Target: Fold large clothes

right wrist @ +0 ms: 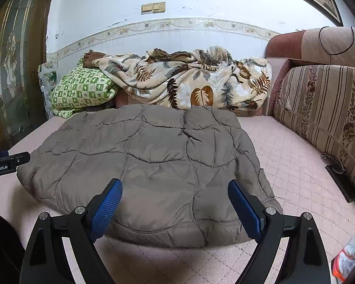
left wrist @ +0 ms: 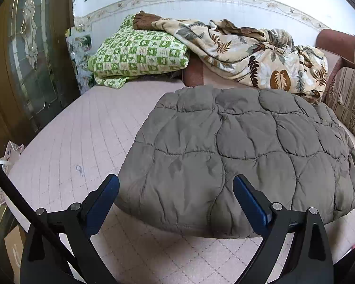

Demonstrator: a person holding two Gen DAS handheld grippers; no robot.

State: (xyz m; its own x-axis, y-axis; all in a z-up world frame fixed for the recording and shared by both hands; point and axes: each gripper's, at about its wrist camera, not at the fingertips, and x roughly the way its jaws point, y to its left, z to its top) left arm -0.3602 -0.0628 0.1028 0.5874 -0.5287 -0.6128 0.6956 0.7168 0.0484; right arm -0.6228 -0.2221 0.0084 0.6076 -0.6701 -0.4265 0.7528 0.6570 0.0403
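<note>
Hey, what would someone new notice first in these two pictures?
The grey quilted jacket lying folded mid-bed on the pink sheet. Both tongs, left and right, hang open before its near edge. Behind it, a leaf-print blanket is heaped beside a folded green checked quilt.

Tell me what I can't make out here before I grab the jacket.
- Grey quilted jacket: sleeves, zipper and collar are out of sight in both wrist views, hidden by the jacket itself.
- Left gripper and right gripper: both open; contact with the jacket is unclear.
- Small dark object by the striped sofa cushion: too small to identify.
</note>
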